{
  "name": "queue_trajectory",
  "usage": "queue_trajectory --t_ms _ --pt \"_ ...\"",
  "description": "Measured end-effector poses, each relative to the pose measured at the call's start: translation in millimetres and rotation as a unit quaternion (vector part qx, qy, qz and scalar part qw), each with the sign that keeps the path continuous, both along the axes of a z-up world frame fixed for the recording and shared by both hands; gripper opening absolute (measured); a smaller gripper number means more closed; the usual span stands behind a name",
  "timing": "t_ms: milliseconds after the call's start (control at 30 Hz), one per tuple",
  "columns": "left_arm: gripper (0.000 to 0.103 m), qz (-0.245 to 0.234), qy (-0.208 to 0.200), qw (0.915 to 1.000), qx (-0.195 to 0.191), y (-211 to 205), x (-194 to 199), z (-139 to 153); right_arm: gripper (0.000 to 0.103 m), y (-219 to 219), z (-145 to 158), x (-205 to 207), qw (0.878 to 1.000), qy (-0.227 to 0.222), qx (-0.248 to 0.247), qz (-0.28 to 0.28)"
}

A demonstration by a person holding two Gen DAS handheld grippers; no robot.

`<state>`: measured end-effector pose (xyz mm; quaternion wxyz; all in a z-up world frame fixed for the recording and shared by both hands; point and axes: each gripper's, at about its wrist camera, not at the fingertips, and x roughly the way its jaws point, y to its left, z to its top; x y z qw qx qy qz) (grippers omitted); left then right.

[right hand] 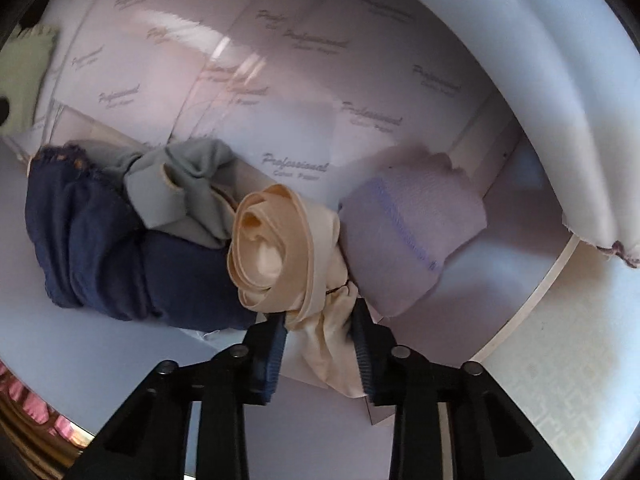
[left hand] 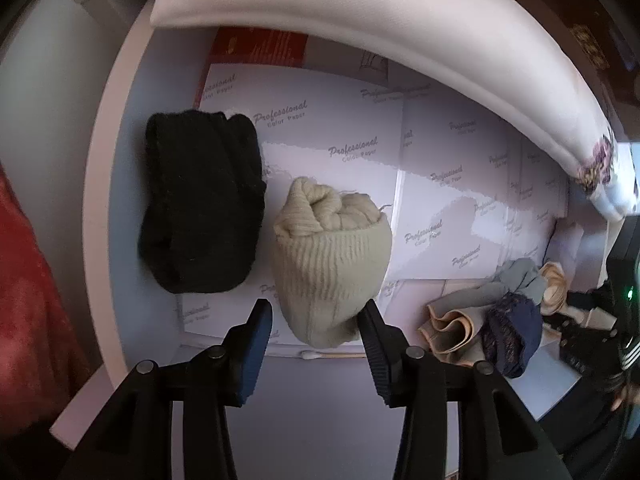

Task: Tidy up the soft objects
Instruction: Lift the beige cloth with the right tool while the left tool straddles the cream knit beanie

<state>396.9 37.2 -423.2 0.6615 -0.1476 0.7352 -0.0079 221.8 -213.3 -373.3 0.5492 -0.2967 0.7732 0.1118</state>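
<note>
In the left wrist view my left gripper is open around the near end of a cream knit sock roll that lies on white printed paper. A black knit sock roll lies just left of it. In the right wrist view my right gripper has its jaws closed on the tail of a cream rolled cloth. A navy rolled cloth and a grey cloth lie to its left, and a lavender folded cloth lies to its right.
A white foam sheet arches over the back of the drawer-like space and also shows in the right wrist view. A red fabric hangs at far left. A cotton swab lies near the left gripper. A pale green cloth lies at far left.
</note>
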Motion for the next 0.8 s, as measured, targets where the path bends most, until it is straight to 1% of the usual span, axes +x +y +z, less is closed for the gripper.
queue_trajectory --t_ms 67,100,133,233,267,300,400,500,567,667,767,800 --pt "0.048 0.005 -0.002 1.0000 -0.004 1.7 1.4 -0.4 0.031 1.8 -2.9 -3.1 1.000 0.004 -0.002 -0.008" --pt "0.050 0.006 -0.004 1.0000 -0.001 2.8 2.6 -0.3 0.032 1.3 -4.6 -5.1 1.000 0.007 -0.005 -0.009" --pt "0.055 0.006 -0.007 1.0000 0.002 7.5 5.0 1.3 0.032 0.2 -6.5 -6.3 1.000 0.006 -0.007 -0.007" --pt "0.056 0.014 -0.010 0.9998 -0.009 10.3 8.7 -0.2 0.037 -0.3 -13.1 -0.5 1.000 0.008 -0.011 -0.009" --pt "0.056 0.017 -0.012 0.9997 -0.013 11.2 9.8 -0.2 0.040 4.6 -18.4 2.3 1.000 0.009 -0.013 -0.011" --pt "0.056 0.021 -0.014 0.9995 -0.018 12.6 10.7 0.3 0.040 8.6 -22.0 3.3 1.000 0.010 -0.016 -0.013" --pt "0.056 0.031 -0.020 0.9989 -0.030 16.6 16.4 2.0 0.041 10.6 -26.8 3.8 1.000 0.007 -0.018 -0.017" --pt "0.056 0.032 -0.016 0.9990 -0.026 16.0 16.0 -1.6 0.036 9.7 -25.6 6.1 1.000 0.000 -0.018 -0.019" --pt "0.056 0.028 -0.012 0.9991 -0.030 11.9 15.2 -5.0 0.033 11.5 -22.9 7.2 1.000 -0.004 -0.013 -0.014" --pt "0.053 0.007 -0.014 0.9998 -0.013 5.3 15.5 -7.5 0.030 17.8 -9.5 6.0 1.000 -0.013 -0.001 -0.012" --pt "0.051 -0.015 -0.021 0.9997 0.004 -5.0 16.4 -8.2 0.029 21.1 14.5 9.9 0.998 -0.038 0.034 -0.029" --pt "0.051 -0.027 -0.024 0.9993 0.012 -8.4 16.6 -7.9 0.029 22.8 25.7 11.0 0.997 -0.048 0.053 -0.036"
